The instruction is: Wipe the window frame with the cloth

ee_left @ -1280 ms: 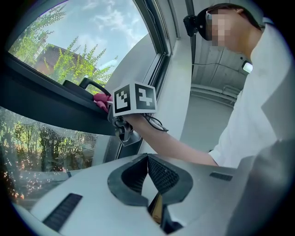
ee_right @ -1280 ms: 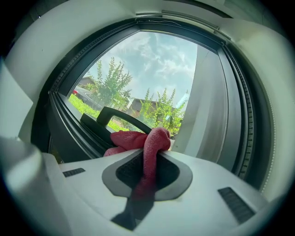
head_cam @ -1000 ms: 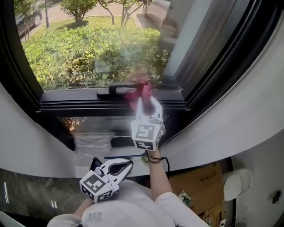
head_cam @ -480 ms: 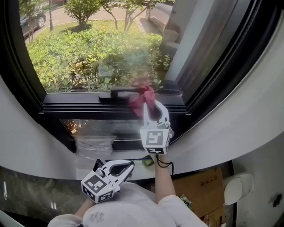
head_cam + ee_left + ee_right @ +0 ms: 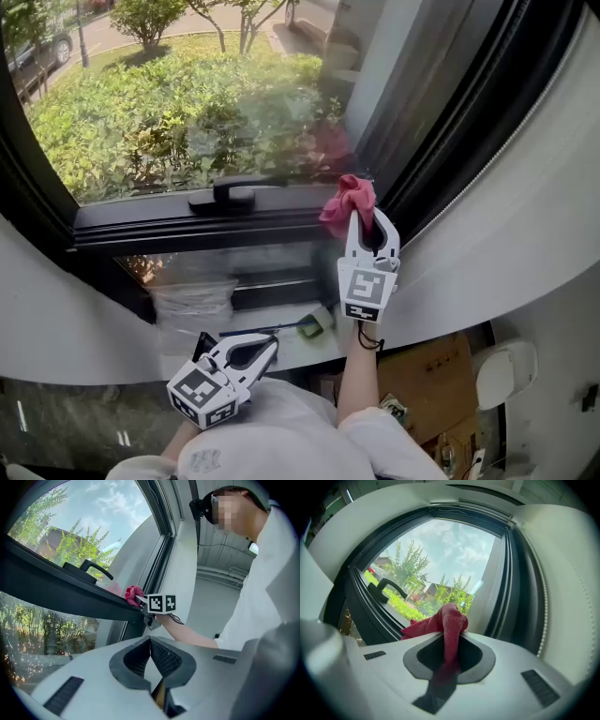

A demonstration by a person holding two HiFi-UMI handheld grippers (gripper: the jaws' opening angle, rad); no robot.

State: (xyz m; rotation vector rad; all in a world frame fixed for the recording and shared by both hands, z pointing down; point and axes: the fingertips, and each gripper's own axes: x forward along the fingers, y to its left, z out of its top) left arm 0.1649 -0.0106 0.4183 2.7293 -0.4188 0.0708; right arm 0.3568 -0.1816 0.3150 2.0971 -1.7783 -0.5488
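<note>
Right gripper (image 5: pixel 362 223) has its jaws clenched on the crumpled red cloth (image 5: pixel 348 200), bunched against the rail of the black window frame (image 5: pixel 169 228) right by the right-hand corner, black handle (image 5: pixel 230 193) well off left, left gripper (image 5: pixel 269 345) down low, jaws closed on nothing.

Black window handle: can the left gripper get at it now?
Probably yes: nothing stands between the low, shut left gripper and the black window handle, and the right gripper holding the red cloth is off to the right.
</note>
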